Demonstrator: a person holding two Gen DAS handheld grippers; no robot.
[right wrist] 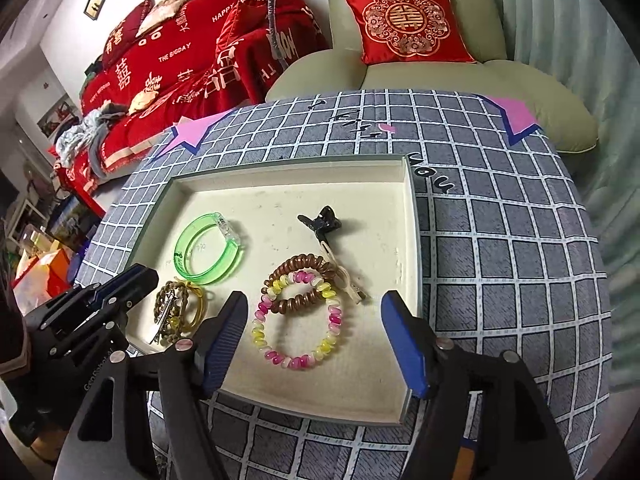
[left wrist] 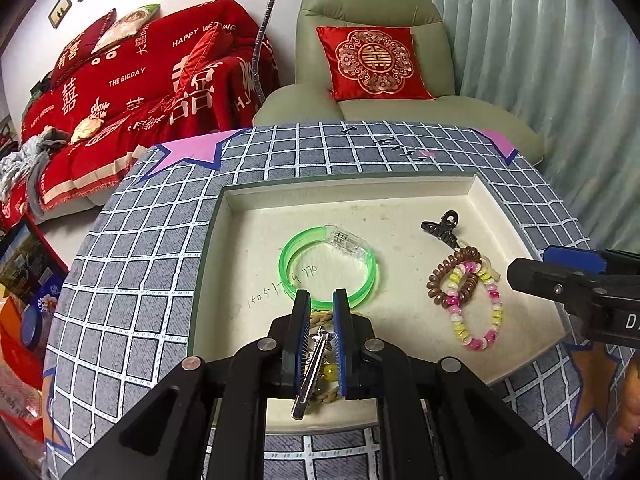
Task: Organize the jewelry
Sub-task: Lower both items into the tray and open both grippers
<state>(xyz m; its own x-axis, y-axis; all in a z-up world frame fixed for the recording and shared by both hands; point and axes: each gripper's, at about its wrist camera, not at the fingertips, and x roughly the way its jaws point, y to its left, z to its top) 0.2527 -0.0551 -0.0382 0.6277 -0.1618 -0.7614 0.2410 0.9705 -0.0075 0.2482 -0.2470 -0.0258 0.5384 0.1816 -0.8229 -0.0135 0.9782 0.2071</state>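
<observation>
A shallow white tray (right wrist: 412, 216) is set on a checked cloth (right wrist: 500, 264), and all the jewelry is seen inside it. The bead bracelet (right wrist: 298, 322), pink and yellow, lies near the tray's front, overlapped at its top by a brown coil tie (right wrist: 298, 284). Behind them lie a pale clip (right wrist: 340, 276) and a black claw clip (right wrist: 322, 220); a green bangle (right wrist: 208, 250) is to the left.

The right gripper (right wrist: 314, 344) is held above the bead bracelet with jaws spread wide and nothing between them. The left gripper (left wrist: 322, 320) has its jaws almost pressed together; a metal hair clip (left wrist: 310, 376) is seen between them, over a braided band (right wrist: 178, 312) at the tray's left front, but whether it is pinched cannot be told.

The bracelet is judged light, limp and slippery: glossy beads on a cord that would sag and roll. It is best taken across one strand at the free front arc, away from the coil. The coil is soft and springy, and could be dragged along. The bangle is stiff and smooth, best pinched across its wall.
</observation>
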